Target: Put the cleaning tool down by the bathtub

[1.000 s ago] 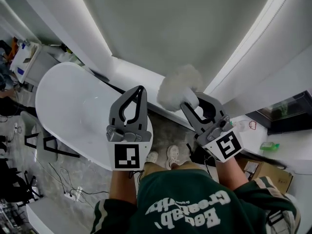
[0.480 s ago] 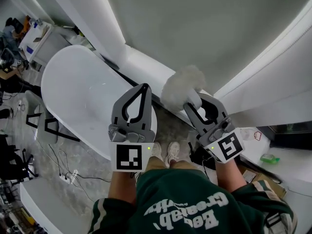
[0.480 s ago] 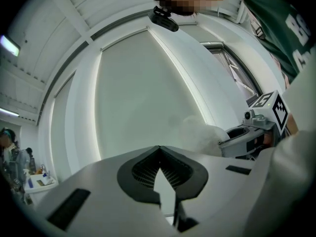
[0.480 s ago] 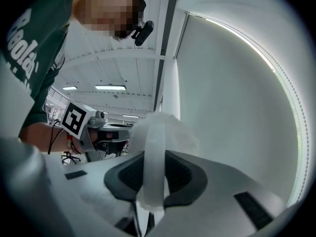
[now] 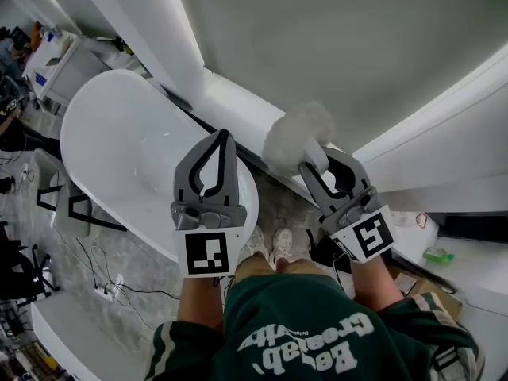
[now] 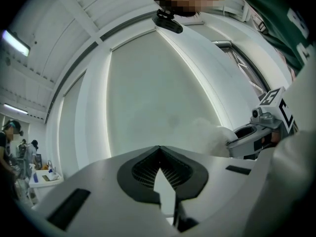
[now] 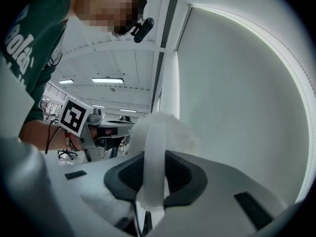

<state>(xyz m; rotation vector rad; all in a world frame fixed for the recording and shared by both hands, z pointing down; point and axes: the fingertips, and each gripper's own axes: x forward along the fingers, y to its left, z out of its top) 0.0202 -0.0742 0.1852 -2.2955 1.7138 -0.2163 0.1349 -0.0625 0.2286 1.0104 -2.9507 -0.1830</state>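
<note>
Cleaning tool (image 5: 299, 132): fluffy head w/ white handle; held in air by right gripper (image 5: 316, 162), fingers clamped on handle, nr bathtub (image 5: 119, 149) end. Left gripper (image 5: 222, 136): fingers together, empty. Status: not yet set down; lowering & release left.

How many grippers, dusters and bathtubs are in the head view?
grippers: 2, the left gripper and the right gripper
duster: 1
bathtub: 1
total: 4

White wall panels (image 5: 317, 38) w/ LED strips (image 5: 188, 22); grey marbled floor (image 5: 143, 268).
</note>
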